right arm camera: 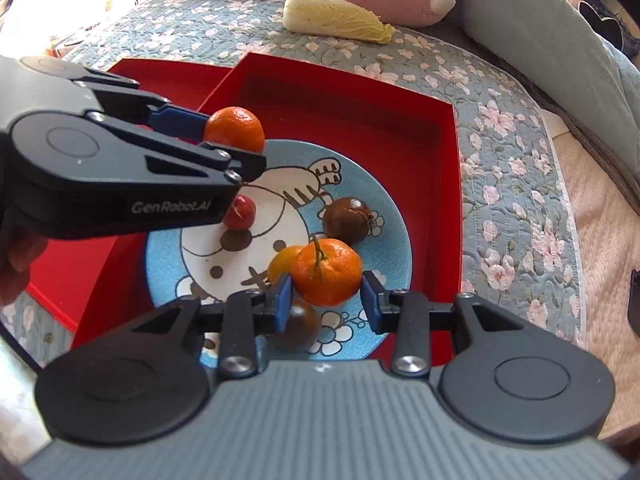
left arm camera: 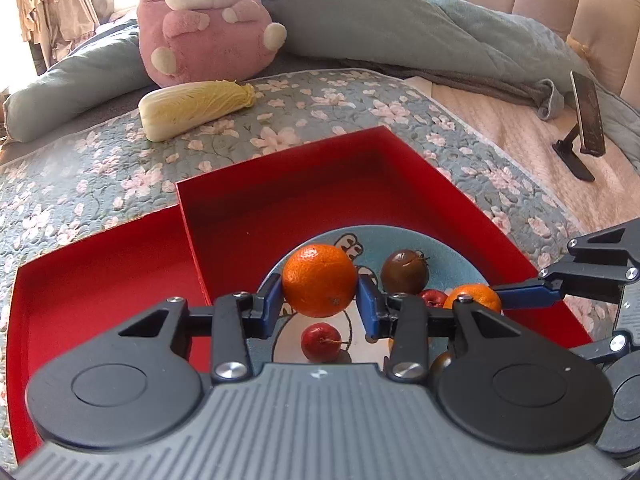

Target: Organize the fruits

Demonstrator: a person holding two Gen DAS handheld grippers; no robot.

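Note:
My left gripper is shut on an orange and holds it above the blue cartoon plate; the same gripper and orange show in the right wrist view. My right gripper has its pads on both sides of a second orange with a stem, low over the plate. On the plate lie a small red fruit, a dark brown fruit, a yellow fruit and another dark fruit.
The plate sits inside a red box, with a second red tray to its left. A napa cabbage, a pink plush, a grey-blue duvet and a phone on a stand lie on the floral bedspread.

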